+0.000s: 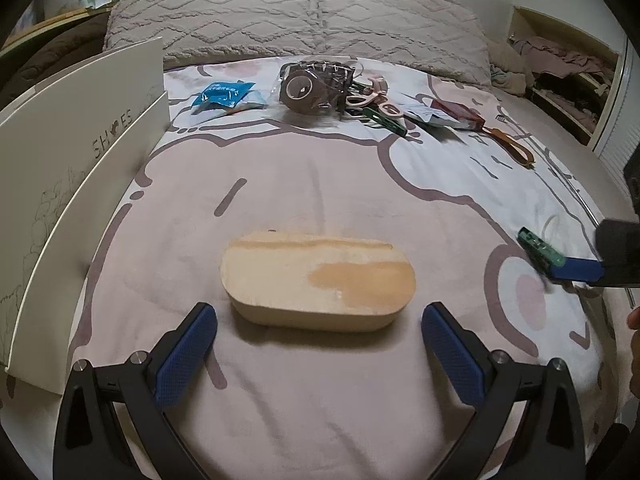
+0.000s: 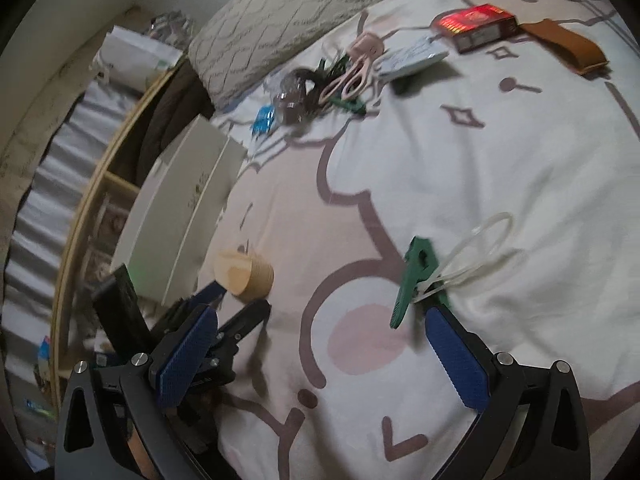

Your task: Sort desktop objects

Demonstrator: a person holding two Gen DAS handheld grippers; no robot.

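The bedspread (image 1: 320, 208) is soft and rumpled, so anything pressed on it can sink or slide; that is the likeliest source of a fumbled grasp here. I take the oval wooden box (image 1: 318, 280) as landmark. To its left stands a white shoe box (image 1: 80, 160) on edge, close enough that a wide swing of the left gripper (image 1: 319, 344) could knock it over. That gripper hovers just short of the wooden box with its jaws spread wide and nothing between them; the box is about as long as the gap, so a lengthwise grip would probably slip off the rounded ends.

Far beyond the wooden box, by the pillows (image 1: 296, 20), lies the unsorted heap: a brown item in clear wrap (image 1: 312, 84), a blue packet (image 1: 224, 94), pink scissors (image 1: 372, 98), a dark red box (image 1: 460, 114) and a tan leather strap (image 1: 516, 148). These overlap, so pulling one may drag its neighbours.

To the right of the wooden box lies a green clothespin (image 2: 414, 280) tied to a pale plastic loop (image 2: 480, 248). The right gripper (image 2: 320, 356) is open, one finger just touching the pin; it is not clamped. The loop could snag or swing when lifted. Motion blur makes the contact uncertain.
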